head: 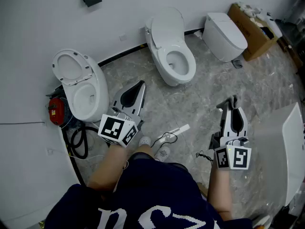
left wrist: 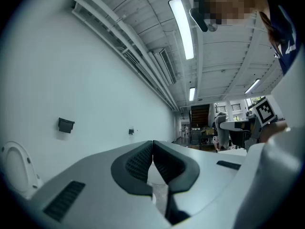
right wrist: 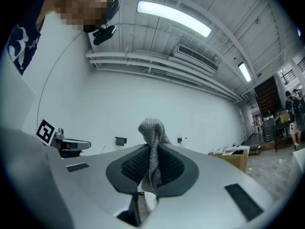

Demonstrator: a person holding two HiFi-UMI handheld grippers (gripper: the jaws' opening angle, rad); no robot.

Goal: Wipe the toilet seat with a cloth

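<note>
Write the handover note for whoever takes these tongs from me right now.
Left tongs: shut, nothing between them, held in the air near the left toilet.
Right tongs: shut on the grey cloth, which sticks up past the tips and touches nothing else.
Toilets: the left toilet and the middle toilet have their lids up; the right toilet is closed.
Done: the cloth is gripped.
Left: the whole wipe, since the cloth is on no seat yet. The middle toilet, straight ahead with its lid up, looks the likeliest start.
</note>
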